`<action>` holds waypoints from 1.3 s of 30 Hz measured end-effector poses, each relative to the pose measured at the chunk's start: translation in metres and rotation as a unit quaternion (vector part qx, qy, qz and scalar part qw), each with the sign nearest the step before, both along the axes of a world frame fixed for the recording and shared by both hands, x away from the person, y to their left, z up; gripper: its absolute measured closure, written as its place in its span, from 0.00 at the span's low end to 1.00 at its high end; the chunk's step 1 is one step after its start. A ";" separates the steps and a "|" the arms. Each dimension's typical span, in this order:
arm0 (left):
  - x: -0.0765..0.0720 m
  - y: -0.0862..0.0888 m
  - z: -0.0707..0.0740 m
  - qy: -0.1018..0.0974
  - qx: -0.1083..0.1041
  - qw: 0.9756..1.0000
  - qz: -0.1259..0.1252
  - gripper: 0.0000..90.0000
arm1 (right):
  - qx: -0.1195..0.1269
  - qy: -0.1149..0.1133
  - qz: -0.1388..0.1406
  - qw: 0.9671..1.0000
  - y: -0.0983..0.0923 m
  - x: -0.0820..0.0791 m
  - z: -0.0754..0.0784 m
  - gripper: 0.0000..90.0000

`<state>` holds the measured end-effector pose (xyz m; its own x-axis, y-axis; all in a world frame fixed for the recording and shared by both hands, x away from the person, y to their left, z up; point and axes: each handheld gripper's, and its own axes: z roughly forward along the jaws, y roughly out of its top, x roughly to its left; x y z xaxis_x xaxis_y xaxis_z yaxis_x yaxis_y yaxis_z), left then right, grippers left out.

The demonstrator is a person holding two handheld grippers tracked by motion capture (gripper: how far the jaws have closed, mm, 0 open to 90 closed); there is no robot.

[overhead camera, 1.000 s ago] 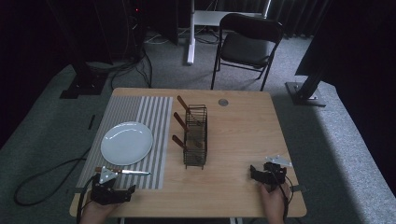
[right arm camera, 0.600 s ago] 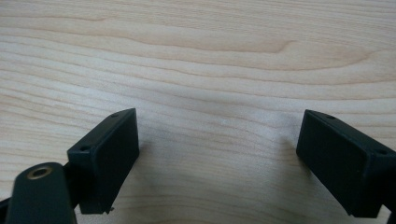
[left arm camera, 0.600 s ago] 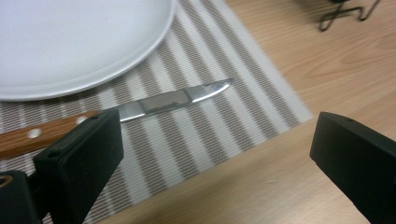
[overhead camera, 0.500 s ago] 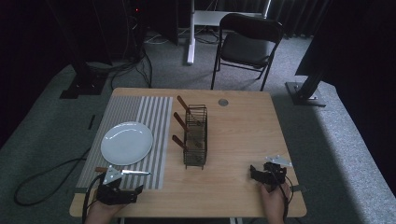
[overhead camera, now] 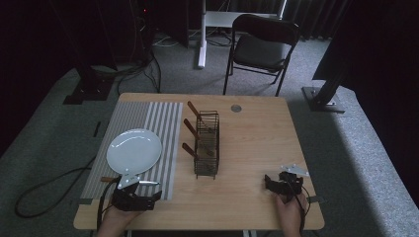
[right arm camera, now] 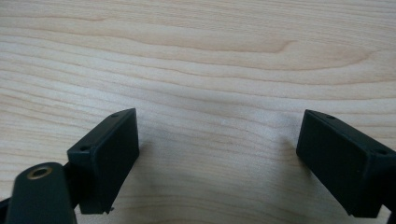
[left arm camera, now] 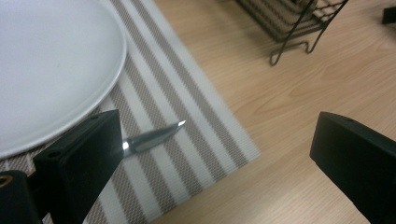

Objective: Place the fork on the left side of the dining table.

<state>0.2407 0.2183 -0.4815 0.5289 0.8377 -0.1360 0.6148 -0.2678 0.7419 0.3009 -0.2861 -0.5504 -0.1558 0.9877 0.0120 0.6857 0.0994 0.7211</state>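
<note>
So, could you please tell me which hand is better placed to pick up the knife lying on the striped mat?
Left. The left tongs are open right beside the knife, just below the plate. The right tongs rest on bare wood, beyond the rack.

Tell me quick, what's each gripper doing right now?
Left gripper: open, empty, over the knife.
Right gripper: open, empty, over bare table.
</note>
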 end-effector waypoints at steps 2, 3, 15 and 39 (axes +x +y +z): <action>0.001 -0.001 0.002 -0.001 0.000 1.000 -0.003 0.03 | 0.000 0.000 0.000 1.000 0.000 0.000 0.000 0.14; 0.001 -0.001 0.002 -0.001 0.000 1.000 -0.003 0.03 | 0.000 0.000 0.000 1.000 0.000 0.000 0.000 0.14; 0.012 -0.023 0.027 -0.024 -0.010 0.999 -0.025 0.04 | 0.000 -0.001 0.000 1.000 0.000 0.000 0.000 0.14; 0.029 -0.060 0.048 -0.037 -0.021 0.998 -0.053 0.04 | -0.001 -0.001 0.001 1.000 0.000 0.000 0.000 0.14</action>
<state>0.2693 0.1583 -0.4331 0.6245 0.7707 -0.1267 0.5275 -0.2965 0.7962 0.3010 -0.2862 -0.5505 -0.1574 0.9875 0.0105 0.6844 0.1015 0.7220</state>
